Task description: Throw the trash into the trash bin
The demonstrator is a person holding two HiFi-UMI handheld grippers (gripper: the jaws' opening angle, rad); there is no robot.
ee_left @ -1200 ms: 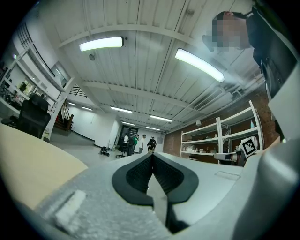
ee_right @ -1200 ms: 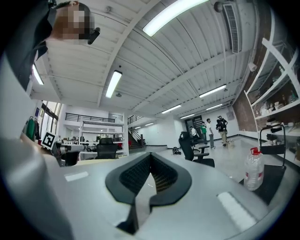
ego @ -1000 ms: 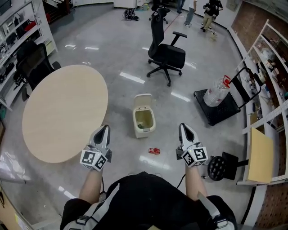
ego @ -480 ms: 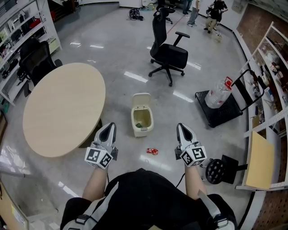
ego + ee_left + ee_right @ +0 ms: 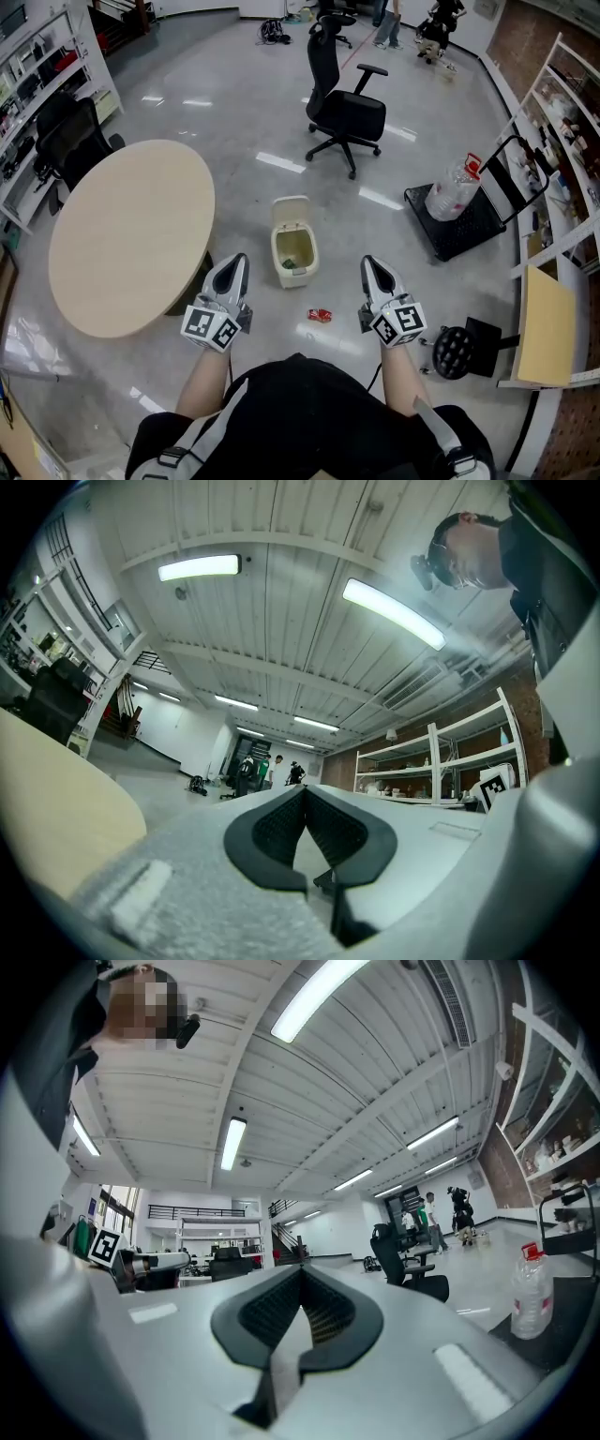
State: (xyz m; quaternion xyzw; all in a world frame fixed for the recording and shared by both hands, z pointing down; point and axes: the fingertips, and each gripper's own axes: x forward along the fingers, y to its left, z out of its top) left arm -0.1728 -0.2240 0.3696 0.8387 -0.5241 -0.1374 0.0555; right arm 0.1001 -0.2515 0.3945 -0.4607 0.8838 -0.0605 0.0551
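Both pairs of jaws are clenched on nothing: in each gripper view the dark pads meet at their tips with only floor and room beyond. The left gripper (image 5: 233,269) has drifted right over the last second, away from the round table (image 5: 122,234) and toward the middle, while the right gripper (image 5: 371,271) has hardly moved. The trash (image 5: 321,315), a small red wrapper, lies on the floor between the two, nearer the right one, untouched. Just beyond it stands the trash bin (image 5: 292,278) with its lid up. The pickup seems yet to begin; a gripper must first open and come down to the wrapper.
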